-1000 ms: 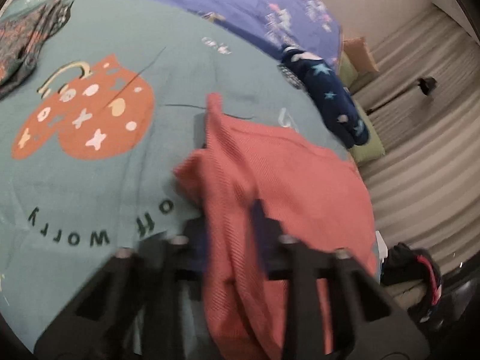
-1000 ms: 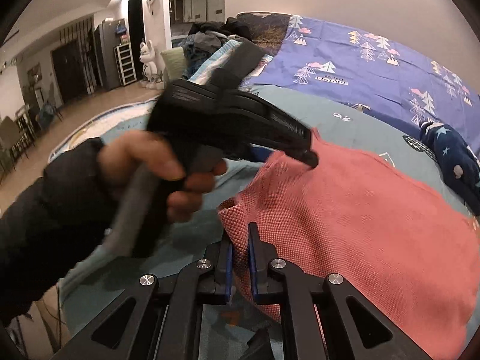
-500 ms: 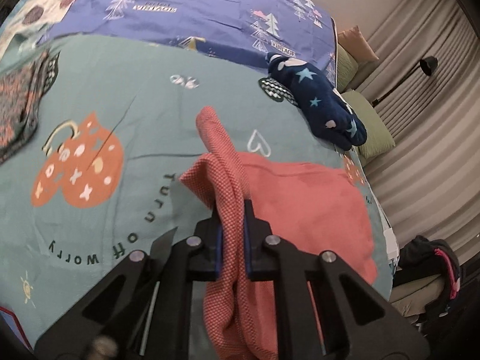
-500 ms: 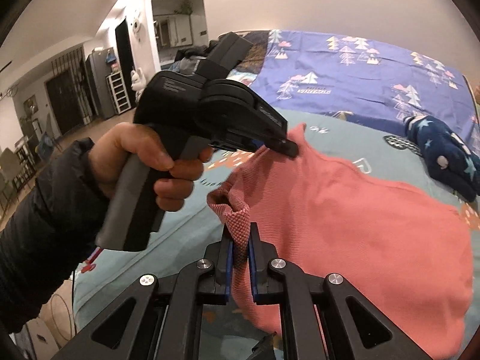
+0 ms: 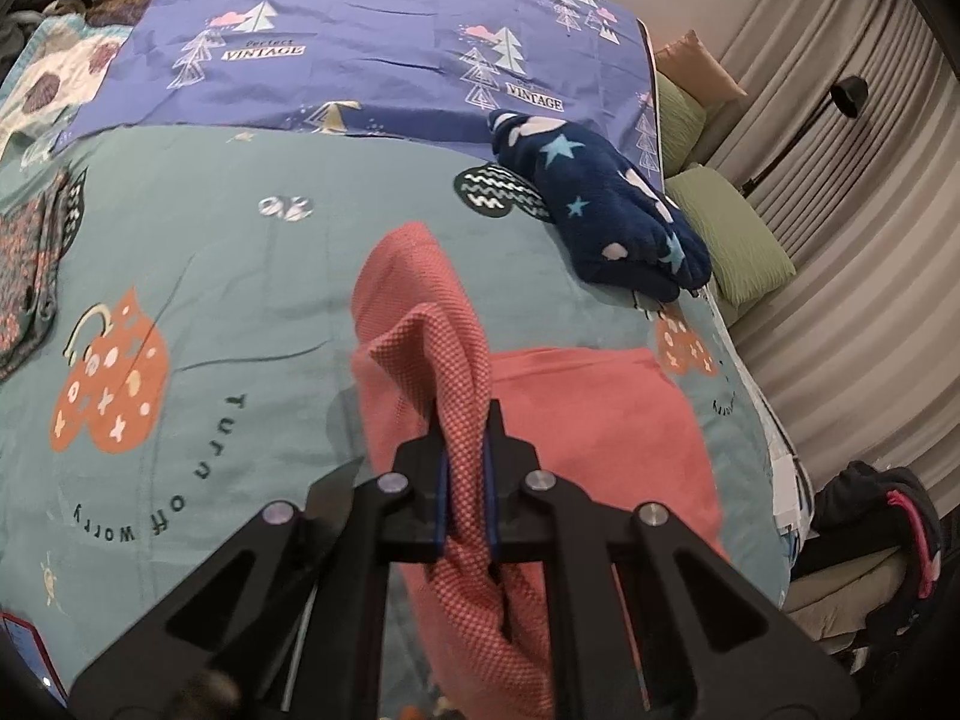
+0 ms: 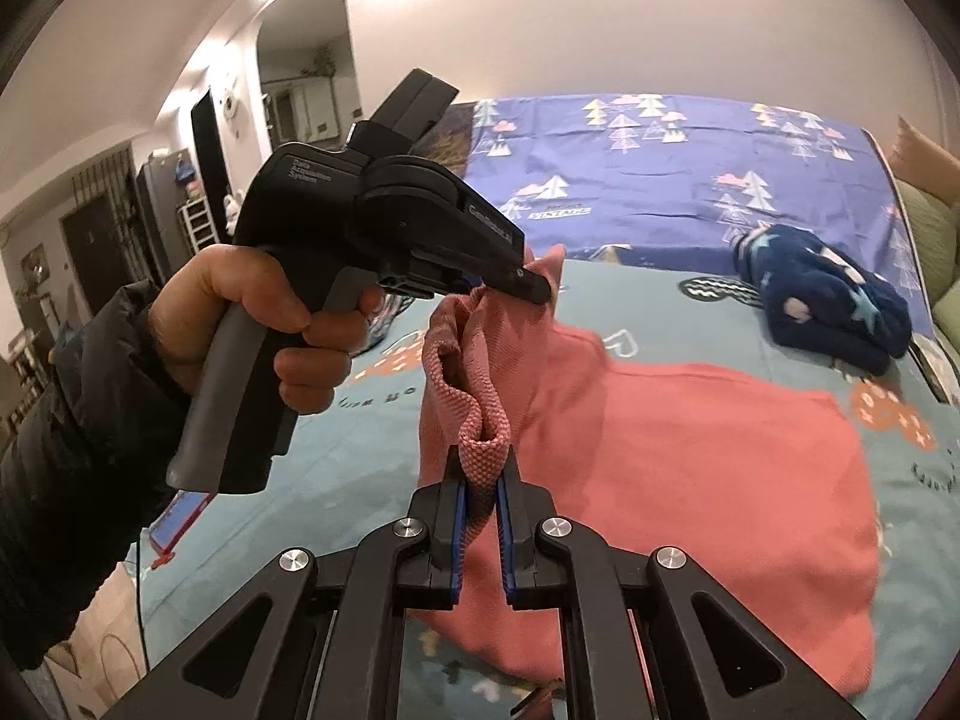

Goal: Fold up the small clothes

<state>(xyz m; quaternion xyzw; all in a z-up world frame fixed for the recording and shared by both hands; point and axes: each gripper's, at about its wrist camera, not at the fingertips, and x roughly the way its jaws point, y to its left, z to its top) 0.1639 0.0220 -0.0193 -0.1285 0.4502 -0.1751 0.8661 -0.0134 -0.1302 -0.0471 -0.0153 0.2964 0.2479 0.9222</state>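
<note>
A coral-pink knitted garment (image 5: 588,420) lies partly on the teal bedspread (image 5: 240,252), with one edge lifted off it. My left gripper (image 5: 465,426) is shut on a bunched fold of that edge. My right gripper (image 6: 481,468) is shut on another fold of the same edge. In the right wrist view the garment (image 6: 708,456) spreads to the right, and the left gripper (image 6: 531,285), held in a hand, pinches the raised cloth just beyond my right fingertips.
A dark blue star-patterned fleece item (image 5: 612,216) lies at the far right of the bed, also in the right wrist view (image 6: 822,300). A purple tree-print sheet (image 5: 384,42) covers the far end. Green cushions (image 5: 732,234) and curtains are to the right. A patterned garment (image 5: 30,276) lies at left.
Both grippers have lifted the pink garment's edge higher off the bed and drawn back. More of the bed's far end shows. Both grips have held.
</note>
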